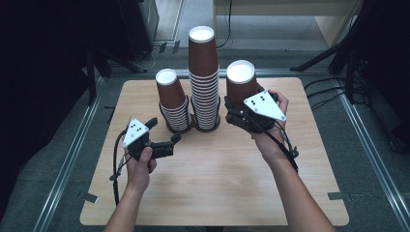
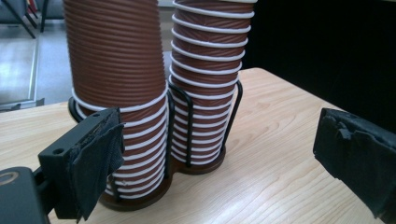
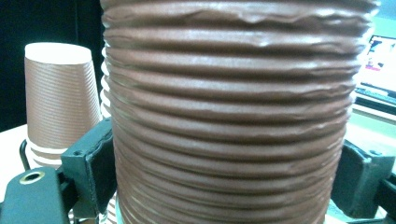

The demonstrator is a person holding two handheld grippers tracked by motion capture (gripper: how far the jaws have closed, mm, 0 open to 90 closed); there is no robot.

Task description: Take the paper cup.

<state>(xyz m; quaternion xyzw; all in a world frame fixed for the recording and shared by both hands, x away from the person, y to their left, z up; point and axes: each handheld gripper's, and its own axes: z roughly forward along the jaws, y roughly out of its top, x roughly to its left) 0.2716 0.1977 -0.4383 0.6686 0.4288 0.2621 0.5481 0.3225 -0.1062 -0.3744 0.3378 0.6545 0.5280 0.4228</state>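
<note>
paper cup (image 1: 240, 83), brown and ribbed, sits upside down in the right gripper (image 1: 241, 113), jaws pressed on its sidewall (ridges look slightly dented in the right gripper view), just right of the tall stack (image 1: 203, 82) on the table (image 1: 222, 179). judged light, thin-walled and easily crushed; ribbing should resist slip; hold mid-wall, gently. left gripper (image 1: 164, 133) spread, holding nothing, near the short stack (image 1: 172, 101) in its wire holder (image 2: 171, 122). no brand, label or legible writing seen.

A light wooden table (image 1: 217, 183) with rounded corners stands on grey floor (image 1: 372, 159); near its far edge sits a black wire holder (image 2: 170, 140) bearing two cup stacks (image 1: 205, 77).
</note>
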